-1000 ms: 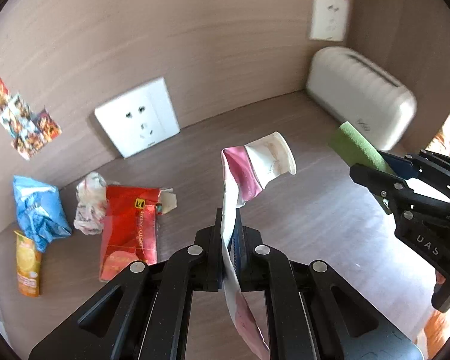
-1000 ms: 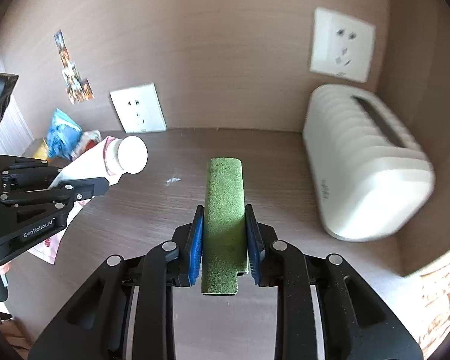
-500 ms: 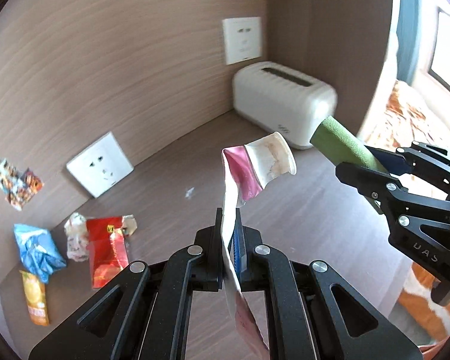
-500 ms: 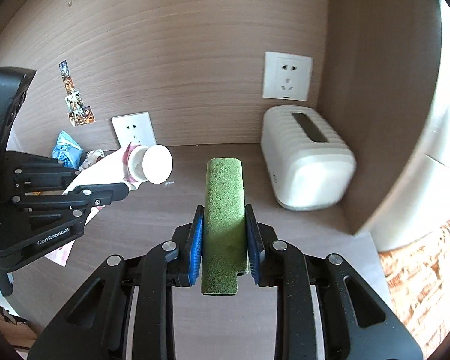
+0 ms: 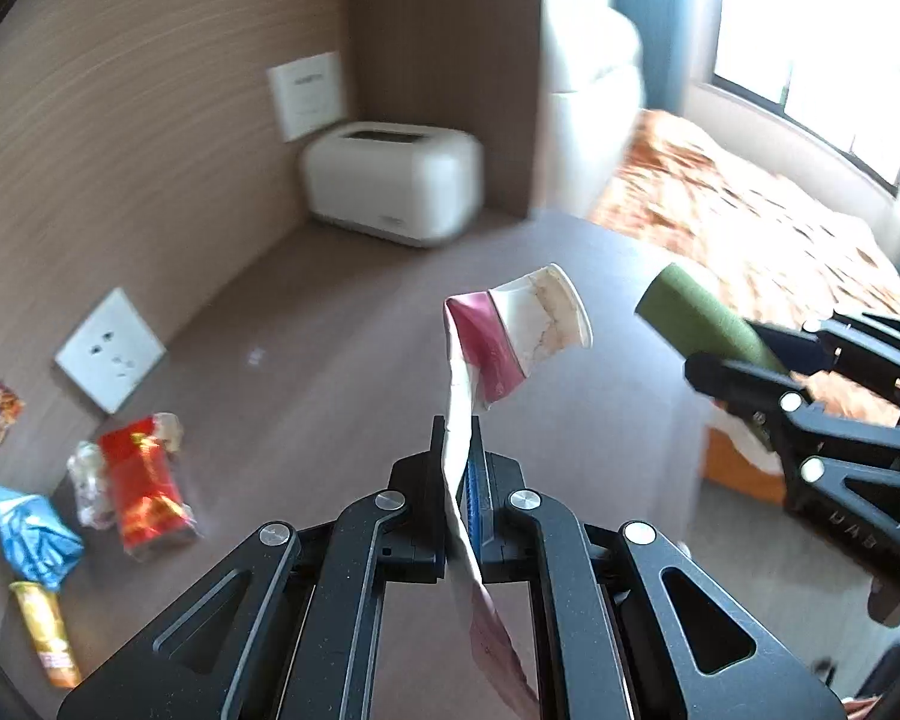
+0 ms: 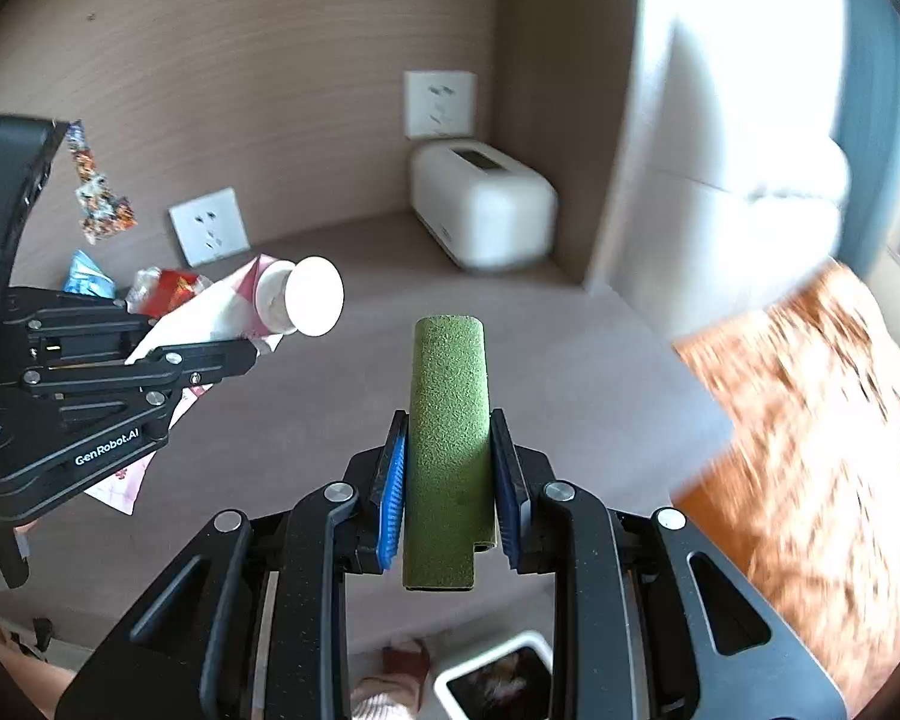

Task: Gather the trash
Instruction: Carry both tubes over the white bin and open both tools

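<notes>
My left gripper is shut on a crushed paper cup, white and pink, held in the air above the brown table. It also shows in the right wrist view. My right gripper is shut on a green scouring pad, which also shows at the right in the left wrist view. Other trash lies at the table's far left: a red wrapper, a crumpled clear wrapper, a blue bag and an orange packet.
A white toaster stands in the back corner under a wall socket. A loose socket plate leans on the wall. A white bin sits on the floor below the table's front edge. A bed with an orange cover lies to the right.
Both grippers have pulled back from the wall and swung right, still holding the cup and the pad. The toaster looks farther off; the bed and the floor bin have come into view.
</notes>
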### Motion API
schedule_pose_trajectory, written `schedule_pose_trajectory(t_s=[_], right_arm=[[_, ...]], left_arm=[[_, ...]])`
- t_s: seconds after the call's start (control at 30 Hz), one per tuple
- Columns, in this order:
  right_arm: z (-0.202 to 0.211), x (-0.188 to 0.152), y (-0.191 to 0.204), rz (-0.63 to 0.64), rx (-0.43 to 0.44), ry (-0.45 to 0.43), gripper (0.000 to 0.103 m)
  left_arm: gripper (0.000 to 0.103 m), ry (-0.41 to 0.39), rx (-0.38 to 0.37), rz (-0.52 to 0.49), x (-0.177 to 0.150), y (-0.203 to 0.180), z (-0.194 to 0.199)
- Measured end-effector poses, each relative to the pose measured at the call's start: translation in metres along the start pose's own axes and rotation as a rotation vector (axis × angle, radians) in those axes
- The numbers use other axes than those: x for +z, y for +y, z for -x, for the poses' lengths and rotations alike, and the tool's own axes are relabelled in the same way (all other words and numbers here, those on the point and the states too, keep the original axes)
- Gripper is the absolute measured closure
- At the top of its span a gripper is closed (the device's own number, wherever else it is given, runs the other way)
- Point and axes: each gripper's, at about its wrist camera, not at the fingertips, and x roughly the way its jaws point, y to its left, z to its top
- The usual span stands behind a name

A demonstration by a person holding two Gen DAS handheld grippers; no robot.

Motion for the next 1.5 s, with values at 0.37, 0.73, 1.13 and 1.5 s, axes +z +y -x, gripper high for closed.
schedule_pose_trajectory(t_s=[0.37, 0.73, 1.13, 1.5], right_arm=[[0.035, -0.102, -0.023, -0.204, -0.179, 0.135, 0.076], [-0.018, -0.227, -0.104, -0.239, -0.196, 0.286, 0.076], [-0.179, -0.402, -0.163, -0.277, -0.088, 0.486, 0.076], [-0.217, -0.480, -0.158, -0.122, -0.056, 0.604, 0.005]], left_arm=[[0.098, 0.031, -0.225, -0.212, -0.037, -0.101, -0.005], [0.098, 0.145, -0.269, -0.322, -0.086, -0.221, -0.104], [0.098, 0.342, -0.336, -0.453, -0.226, -0.291, -0.320], [0.007, 0.451, -0.392, -0.513, -0.294, -0.311, -0.387]])
